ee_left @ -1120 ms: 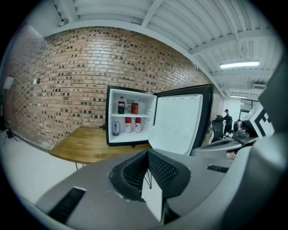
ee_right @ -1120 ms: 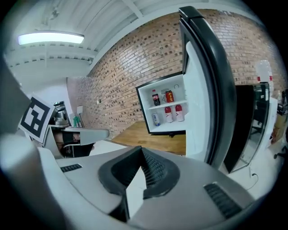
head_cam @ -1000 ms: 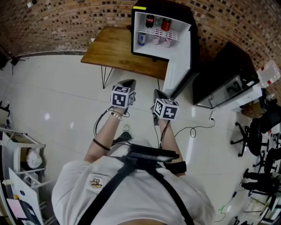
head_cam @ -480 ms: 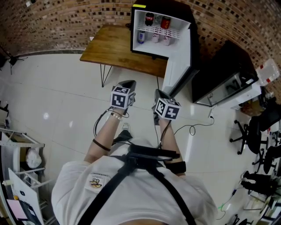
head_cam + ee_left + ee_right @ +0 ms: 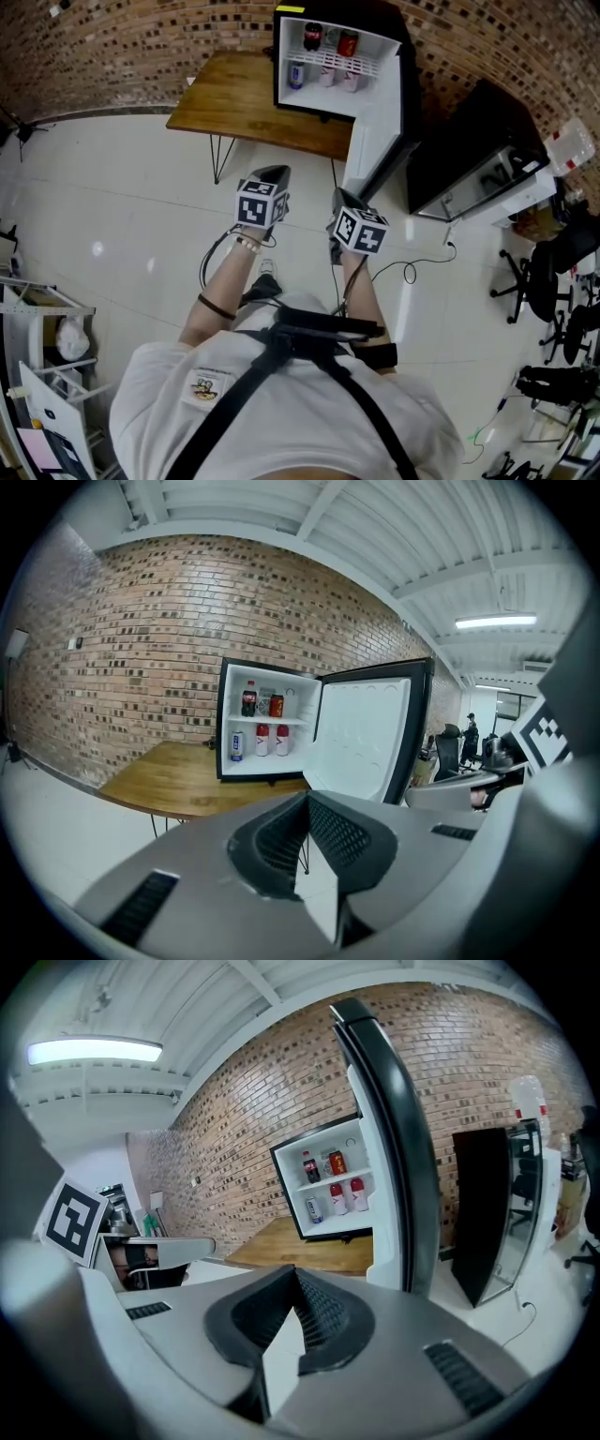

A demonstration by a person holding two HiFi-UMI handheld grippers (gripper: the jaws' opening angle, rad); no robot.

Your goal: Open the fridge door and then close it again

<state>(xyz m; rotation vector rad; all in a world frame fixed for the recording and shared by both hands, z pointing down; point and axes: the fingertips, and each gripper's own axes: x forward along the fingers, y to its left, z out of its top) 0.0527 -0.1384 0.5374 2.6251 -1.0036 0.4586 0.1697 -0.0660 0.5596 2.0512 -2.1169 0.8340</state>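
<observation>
Standing open on a wooden surface (image 5: 244,103) by the brick wall (image 5: 112,47): mini fridge (image 5: 323,56), door (image 5: 375,131) swung right.
Left tool (image 5: 270,176) and right tool (image 5: 341,197) hang closed, empty, over white floor (image 5: 122,216); against a second ago only the view has drifted.

Our left gripper (image 5: 270,176) and right gripper (image 5: 339,199) side by side before us, both closed and empty.
</observation>
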